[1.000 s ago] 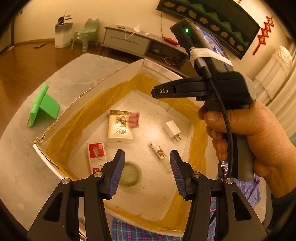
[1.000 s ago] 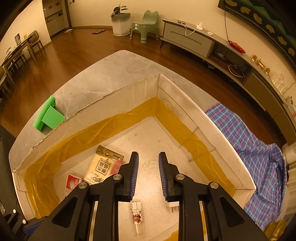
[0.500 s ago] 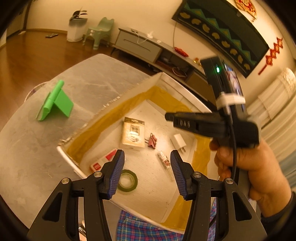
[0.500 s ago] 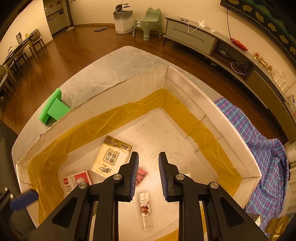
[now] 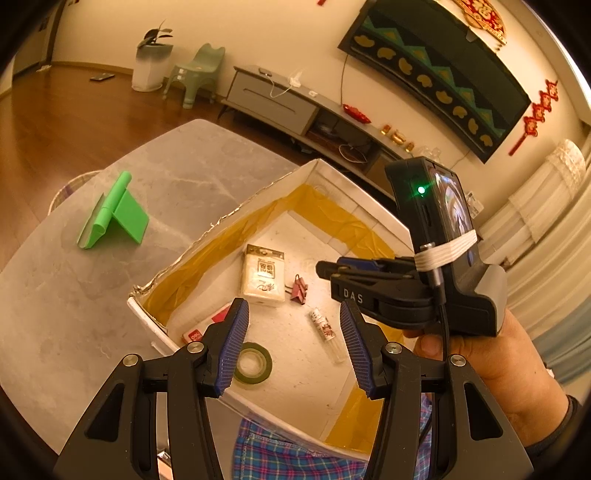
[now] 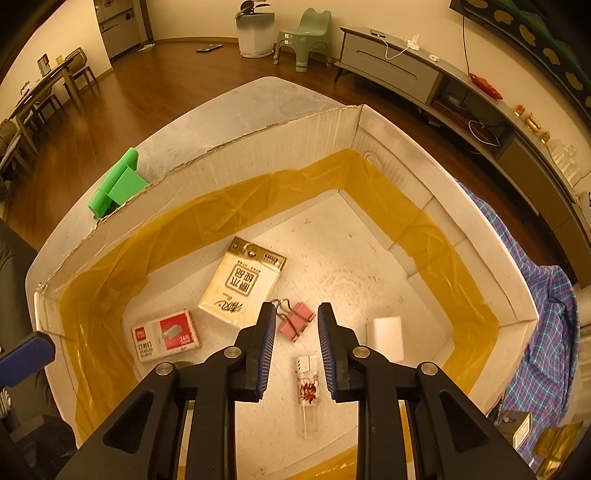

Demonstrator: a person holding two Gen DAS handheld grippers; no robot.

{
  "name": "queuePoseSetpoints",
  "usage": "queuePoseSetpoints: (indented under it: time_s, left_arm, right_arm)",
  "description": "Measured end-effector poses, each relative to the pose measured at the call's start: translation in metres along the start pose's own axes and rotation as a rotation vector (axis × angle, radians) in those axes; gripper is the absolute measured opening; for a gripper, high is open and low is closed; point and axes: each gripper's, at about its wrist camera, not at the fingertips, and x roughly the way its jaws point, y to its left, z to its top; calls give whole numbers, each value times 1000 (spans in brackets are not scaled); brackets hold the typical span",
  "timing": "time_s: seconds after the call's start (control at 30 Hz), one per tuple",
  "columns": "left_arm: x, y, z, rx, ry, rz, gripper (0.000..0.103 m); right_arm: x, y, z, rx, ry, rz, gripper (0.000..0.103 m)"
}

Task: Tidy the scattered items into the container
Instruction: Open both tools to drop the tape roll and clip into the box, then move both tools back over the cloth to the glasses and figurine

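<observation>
Your right gripper [image 6: 293,347] hangs over the box [image 6: 406,140], jaws opening, empty, pink clip [image 6: 296,320] below; your left gripper [image 5: 291,347] gapes empty, green stand [image 5: 114,214] far left

Room, warm yellow light: glossy brown wooden floor [image 6: 155,85]; cream walls [image 5: 258,33]; long low grey TV cabinet [image 6: 391,72]; pale green plastic child's chair [image 6: 303,37]; potted plant in white planter [image 6: 255,33]; white pleated curtains [image 5: 543,206].
</observation>
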Motion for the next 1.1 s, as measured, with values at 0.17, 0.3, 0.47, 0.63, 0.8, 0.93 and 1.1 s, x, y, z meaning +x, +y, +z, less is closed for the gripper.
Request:
queuePoseSetpoints:
  time_s: [0.17, 0.3, 0.47, 0.63, 0.8, 0.93, 1.1]
  left_arm:
    - [-3, -1, 0, 9, -10, 2, 54]
    - [-6, -3, -1, 15, -18, 0, 54]
    - [-9, -5, -3, 17, -28, -4, 54]
    - [-10, -8, -4, 26, -32, -5, 54]
    - [-10, -11, -5, 33, -36, -4, 54]
    - [-10, -13, -6, 42, -38, 0, 54]
    - [-10, -20, -8, 57, -41, 4, 54]
  right_arm:
    - [-6, -5, -10, 19, -2, 21, 26]
    - [-12, -11, -22, 48, -5, 55, 26]
    - [-20, -19, -39, 90, -12, 110, 26]
    - [-30, -22, -52, 116, -40, 177, 26]
    - [-44, -22, -61, 131, -86, 244, 26]
    - [-55, -22, -72, 137, -125, 299, 26]
    - [-68, -24, -86, 134, -173, 352, 26]
